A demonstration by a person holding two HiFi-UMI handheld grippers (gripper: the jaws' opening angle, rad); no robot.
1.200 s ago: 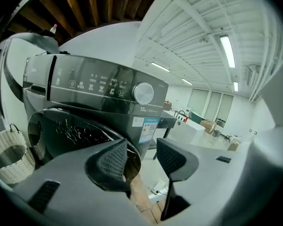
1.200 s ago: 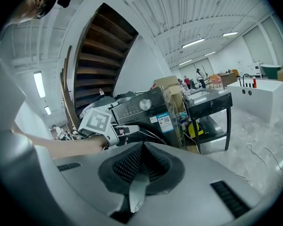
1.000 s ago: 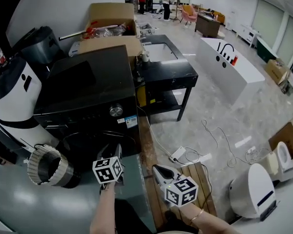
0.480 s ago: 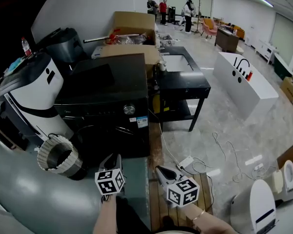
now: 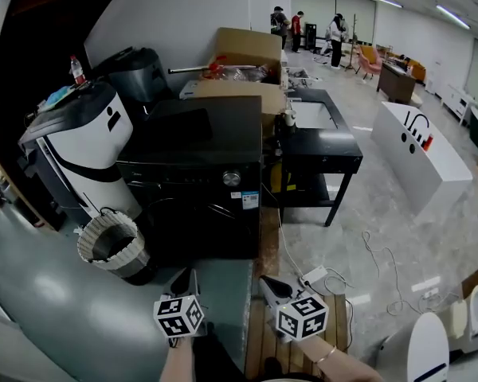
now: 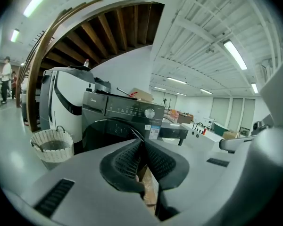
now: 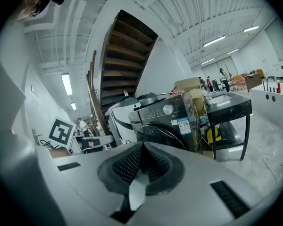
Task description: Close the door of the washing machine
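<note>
Standing shut — washing machine door (image 5: 197,228); left gripper (image 6: 142,147) just closed, empty.

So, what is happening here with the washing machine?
A person holds two grippers in front of the black washing machine, and neither touches it. Its door already looks shut. The left gripper has just closed its jaws with nothing between them. The right gripper is also shut and empty.

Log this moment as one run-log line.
washing machine door: looks shut | left gripper: jaws just closed, empty, clear of door | right gripper: shut, empty, clear of door
</note>
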